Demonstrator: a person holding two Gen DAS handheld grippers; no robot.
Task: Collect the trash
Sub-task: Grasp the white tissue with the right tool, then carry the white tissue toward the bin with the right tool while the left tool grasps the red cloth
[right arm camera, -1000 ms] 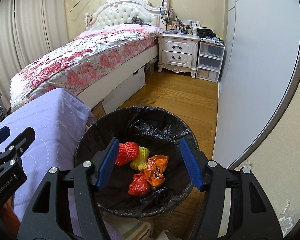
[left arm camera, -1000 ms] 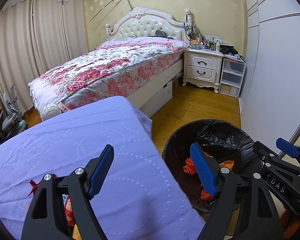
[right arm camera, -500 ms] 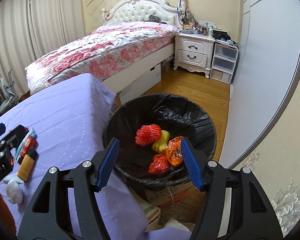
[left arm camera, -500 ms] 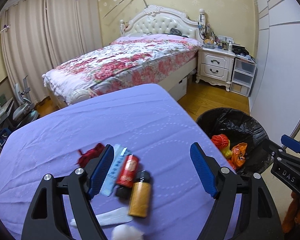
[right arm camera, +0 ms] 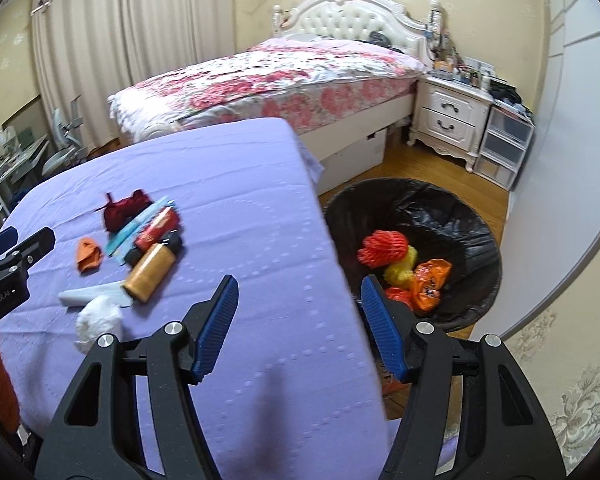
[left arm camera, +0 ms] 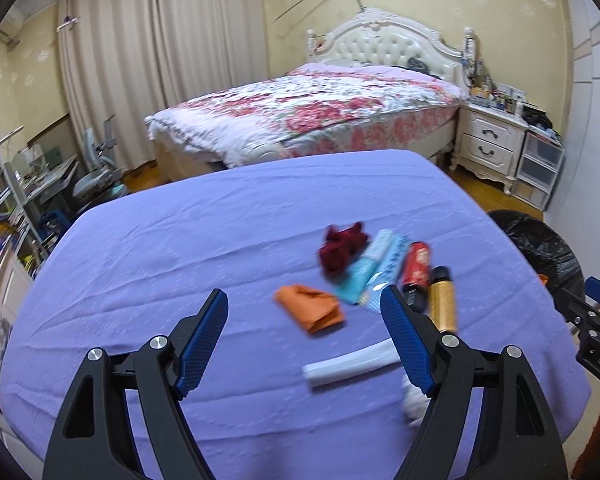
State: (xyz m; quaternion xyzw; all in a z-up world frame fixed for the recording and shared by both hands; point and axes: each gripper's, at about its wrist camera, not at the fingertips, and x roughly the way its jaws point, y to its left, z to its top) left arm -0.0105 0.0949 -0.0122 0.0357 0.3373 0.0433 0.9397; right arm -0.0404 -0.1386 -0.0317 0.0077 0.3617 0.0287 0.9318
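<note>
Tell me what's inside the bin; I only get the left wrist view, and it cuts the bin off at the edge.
Observer: From the right wrist, the bin holds a red net, a yellow net and orange wrappers.
Operator: Is the right gripper carrying anything? I see only its side.
Observer: No. It is open, with nothing between its fingers.
Operator: What's the white thing behind one finger of the left gripper?
Observer: A crumpled white wad, lying on the cloth beside the white strip.
</note>
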